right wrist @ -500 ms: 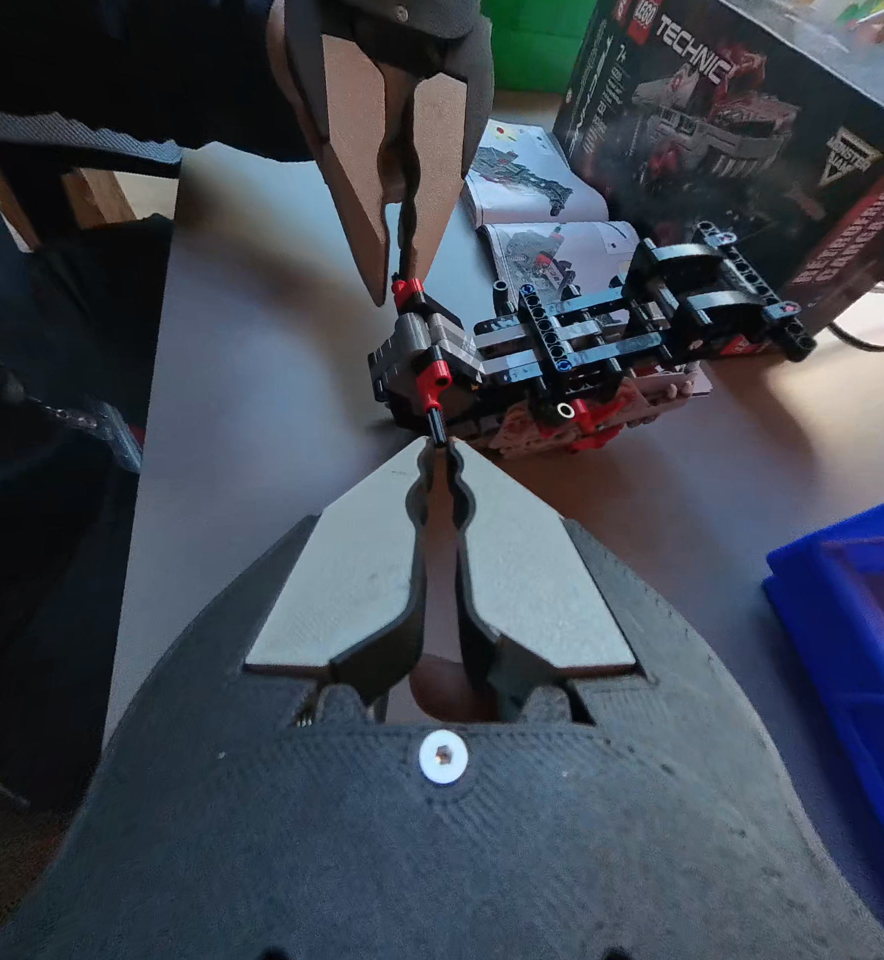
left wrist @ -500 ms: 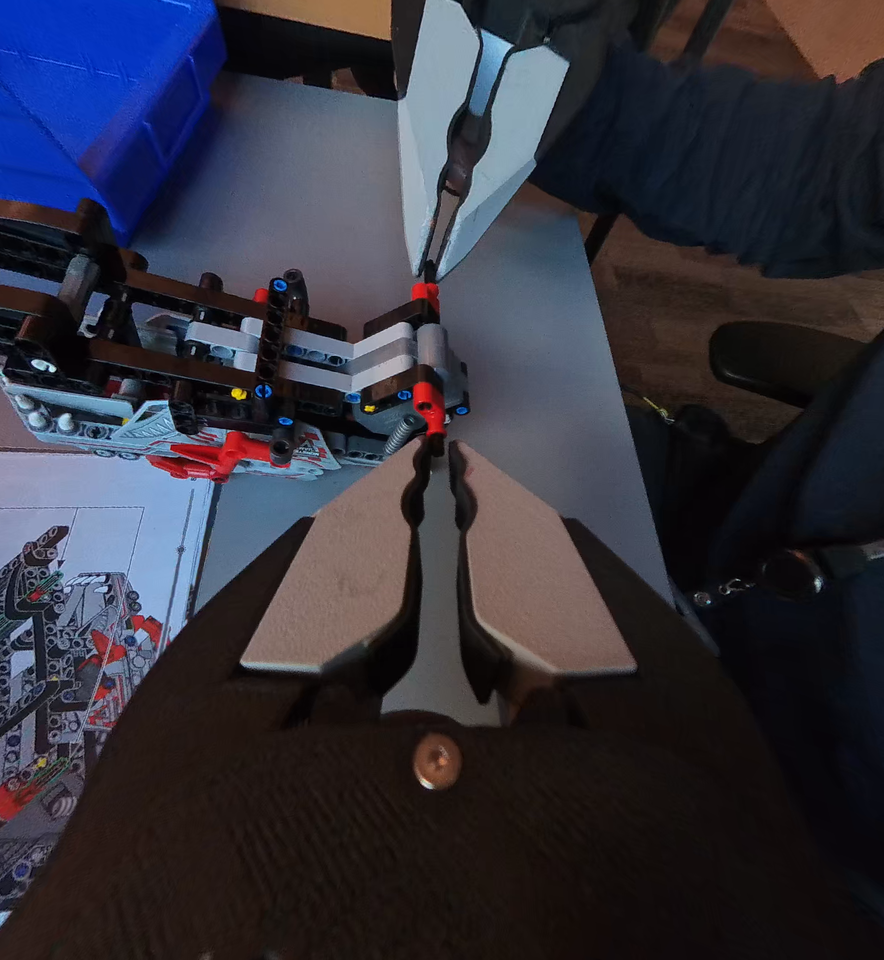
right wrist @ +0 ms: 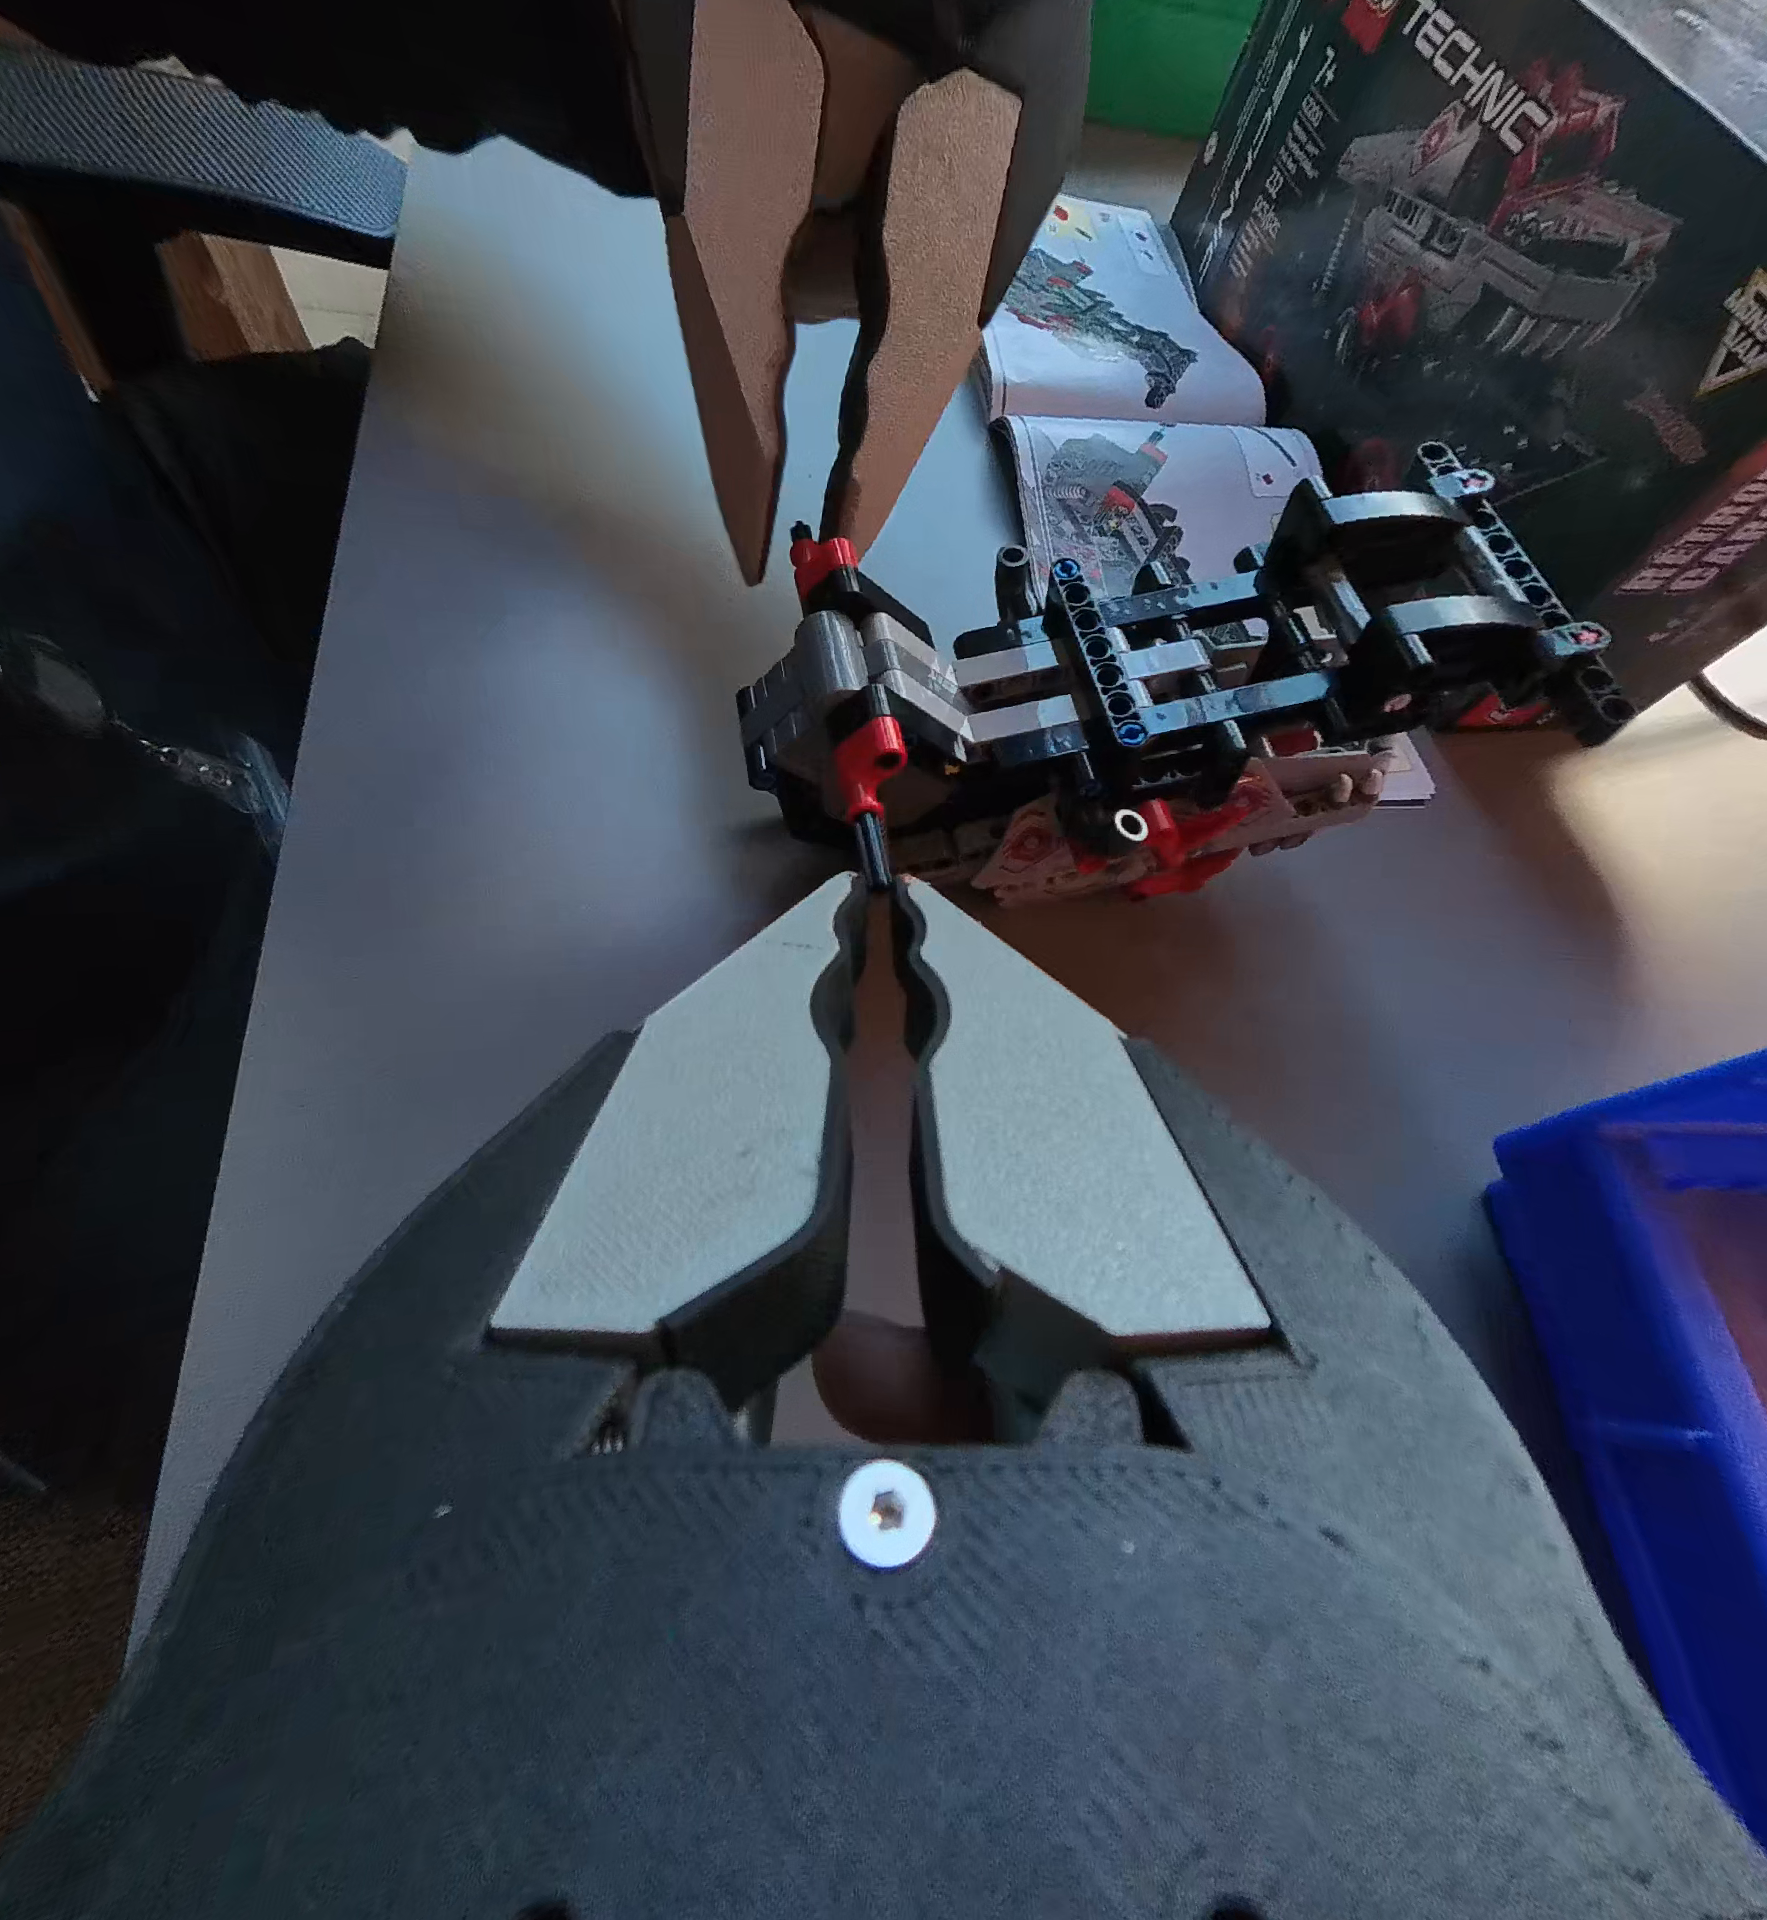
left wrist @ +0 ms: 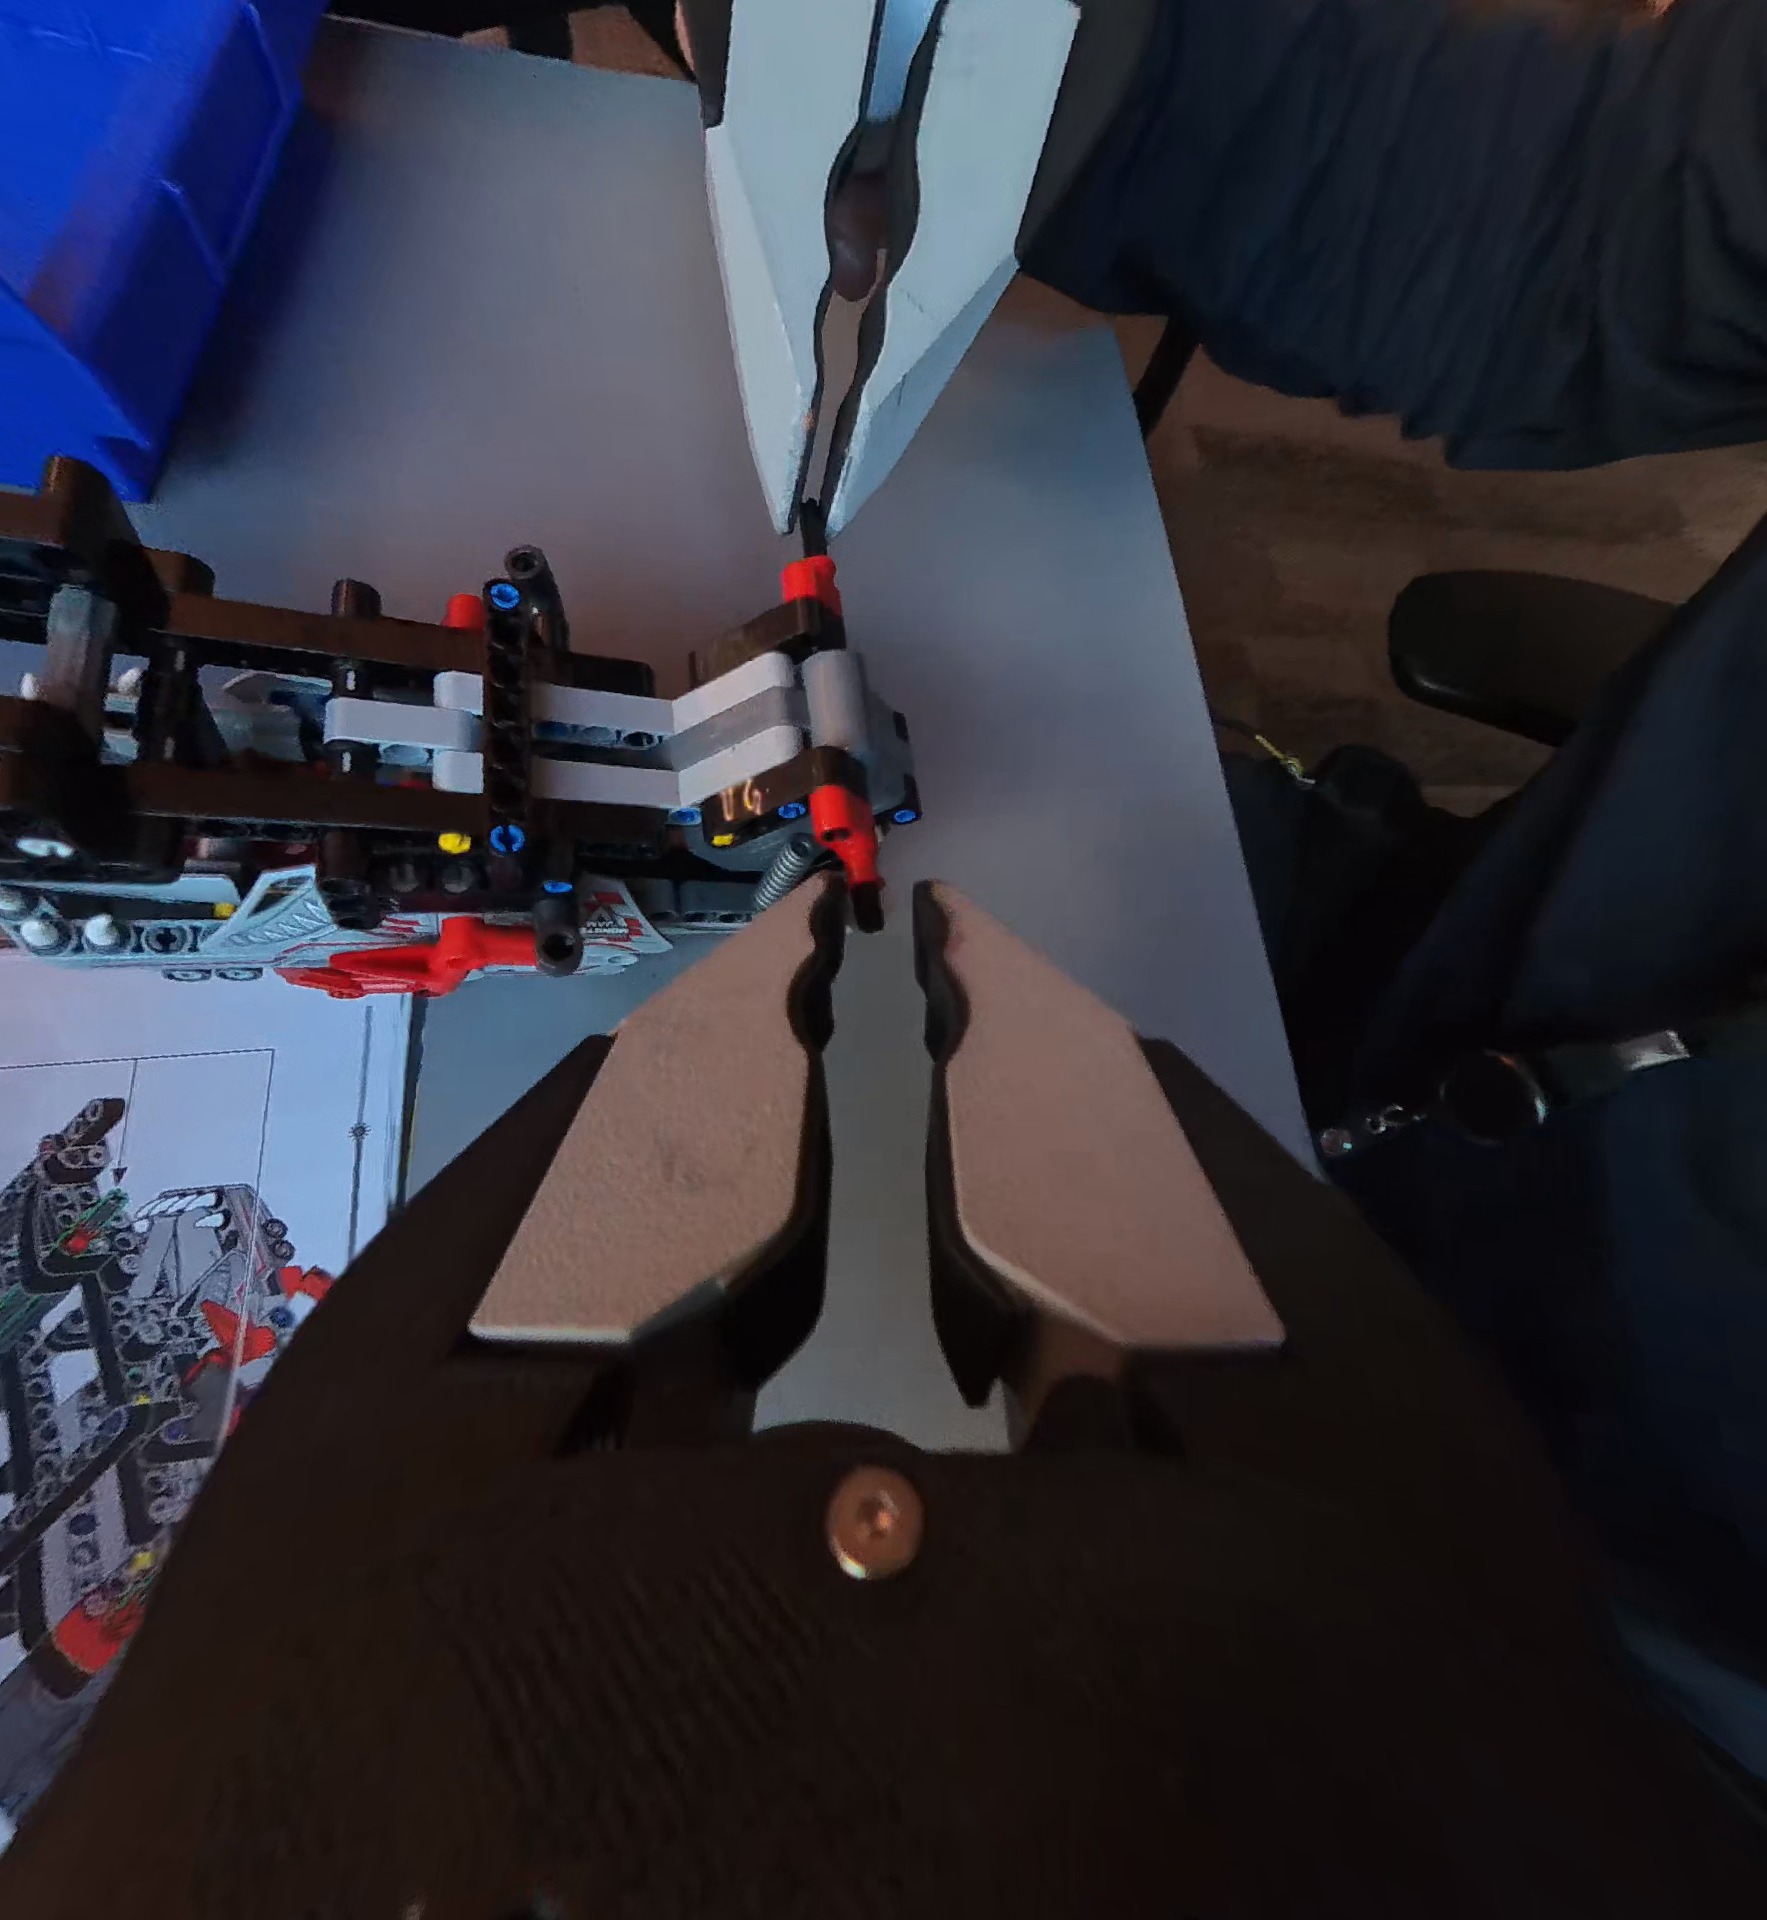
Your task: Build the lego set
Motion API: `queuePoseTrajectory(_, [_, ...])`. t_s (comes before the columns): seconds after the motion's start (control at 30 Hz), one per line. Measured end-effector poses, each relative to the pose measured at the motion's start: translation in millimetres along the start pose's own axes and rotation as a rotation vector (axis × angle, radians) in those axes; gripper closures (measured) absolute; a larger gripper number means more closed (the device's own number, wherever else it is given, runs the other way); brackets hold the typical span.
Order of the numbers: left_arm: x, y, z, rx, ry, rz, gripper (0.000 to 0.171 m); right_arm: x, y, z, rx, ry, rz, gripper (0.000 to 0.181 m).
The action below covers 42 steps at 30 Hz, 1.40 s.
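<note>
Storage at far left of the left wrist view: a blue bin (left wrist: 79, 208) above, an open instruction booklet (left wrist: 131, 1195) below. Right of these, the lego chassis (left wrist: 339, 748) lies on the grey table (left wrist: 1014, 623), its grey end block nearest the table edge. A black axle (right wrist: 872, 847) runs across that block, carrying a red connector (left wrist: 843, 821) and a red bush (left wrist: 809, 582).

The left gripper (left wrist: 874, 899) stands at the connector end, fingers apart, gripping nothing. The right gripper (right wrist: 871, 896) is pinched on the axle's opposite end.

Step in hand, as judged: seating the axle through the end block. The next move calls for a push straight along the axle's line, the chassis braced against sliding.
</note>
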<state>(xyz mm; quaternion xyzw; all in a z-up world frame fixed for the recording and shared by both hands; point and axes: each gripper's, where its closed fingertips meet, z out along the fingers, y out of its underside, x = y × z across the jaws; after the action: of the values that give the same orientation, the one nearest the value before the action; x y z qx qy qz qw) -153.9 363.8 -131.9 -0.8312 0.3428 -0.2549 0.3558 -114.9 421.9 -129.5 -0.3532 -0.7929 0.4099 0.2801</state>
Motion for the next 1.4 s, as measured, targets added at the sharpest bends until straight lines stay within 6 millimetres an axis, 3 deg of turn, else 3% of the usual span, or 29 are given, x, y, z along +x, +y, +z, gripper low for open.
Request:
queuePoseTrajectory(0.5, [-2,4,4,-0.190,-0.106,0.100,0.169,-5,3,1,-0.014,-0.009,-0.052,0.181])
queuePoseTrajectory(0.7, [0,9,5,-0.234,-0.074,0.092,0.169,-1,-6,1,0.032,-0.008,-0.087,0.181])
queuePoseTrajectory(1.4, [-2,8,0,-0.327,-0.064,0.132,0.170,-7,0,7,-0.124,-0.022,-0.243,0.181])
